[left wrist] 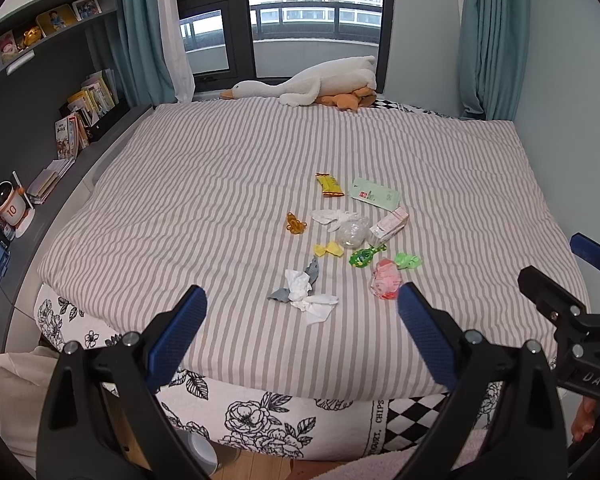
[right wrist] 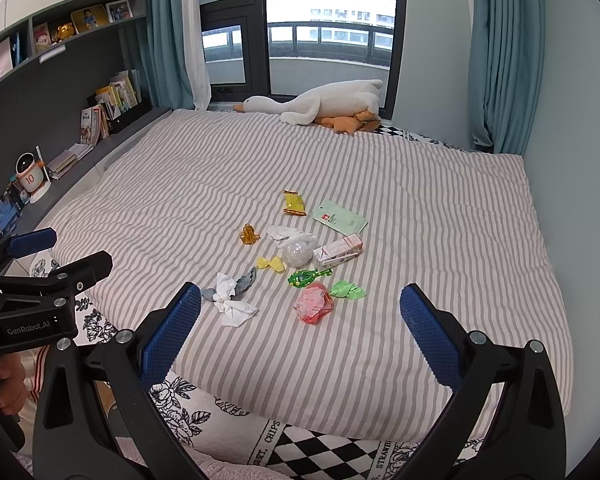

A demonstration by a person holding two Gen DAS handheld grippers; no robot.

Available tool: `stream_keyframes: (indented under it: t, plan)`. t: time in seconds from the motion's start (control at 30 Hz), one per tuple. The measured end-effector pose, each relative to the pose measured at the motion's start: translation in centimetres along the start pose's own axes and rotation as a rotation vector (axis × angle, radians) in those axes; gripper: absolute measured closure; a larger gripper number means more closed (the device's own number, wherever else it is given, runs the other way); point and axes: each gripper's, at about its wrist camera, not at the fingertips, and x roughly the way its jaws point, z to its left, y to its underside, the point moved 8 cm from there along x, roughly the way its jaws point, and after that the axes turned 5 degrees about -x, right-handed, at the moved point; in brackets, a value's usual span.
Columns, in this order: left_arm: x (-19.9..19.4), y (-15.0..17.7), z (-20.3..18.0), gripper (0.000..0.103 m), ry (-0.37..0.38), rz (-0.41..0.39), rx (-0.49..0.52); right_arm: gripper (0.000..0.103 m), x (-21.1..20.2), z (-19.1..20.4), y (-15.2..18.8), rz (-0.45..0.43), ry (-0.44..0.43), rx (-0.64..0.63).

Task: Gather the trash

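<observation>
Both tools hung over the near edge of the bed (left wrist: 228,184), not touching it. The left tool (left wrist: 302,320) stood wide open with nothing between its blue pads; the right tool (right wrist: 300,320) was equally wide open and empty. Each showed at the side of the other's view.

The trash lay in one loose cluster around the middle of the striped cover, somewhat toward the near edge. Wide bare cover ran toward the left edge, the right edge and the far edge, where a plush goose (left wrist: 312,82) lay stretched along the window side.

Nearest the tools: crumpled white tissue (left wrist: 308,298) lying on a grey wrapper (left wrist: 312,270), and a pink wrapper (right wrist: 313,303) to its right. Just beyond the pink one lay a light green wrapper (right wrist: 348,290) and a dark green wrapper (right wrist: 309,276), its long axis running left to right. A small carton (right wrist: 338,251) lay on its side, long axis toward the far right corner, beside a clear plastic ball (right wrist: 297,254). The yellow snack wrapper (right wrist: 293,203) pointed toward the far edge; a pale green sachet (right wrist: 341,217) lay flat right of it. An amber wrapper (right wrist: 249,234) sat leftmost, a yellow candy wrapper (right wrist: 271,263) near it.
</observation>
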Motion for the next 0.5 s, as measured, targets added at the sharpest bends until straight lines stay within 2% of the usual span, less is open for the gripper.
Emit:
stream_keyframes:
  t: [0.5]
  plan:
    - [0.12, 0.19, 0.1, 0.007, 0.008, -0.002, 0.002, 0.006, -0.42, -0.34, -0.28, -0.004, 0.008, 0.004]
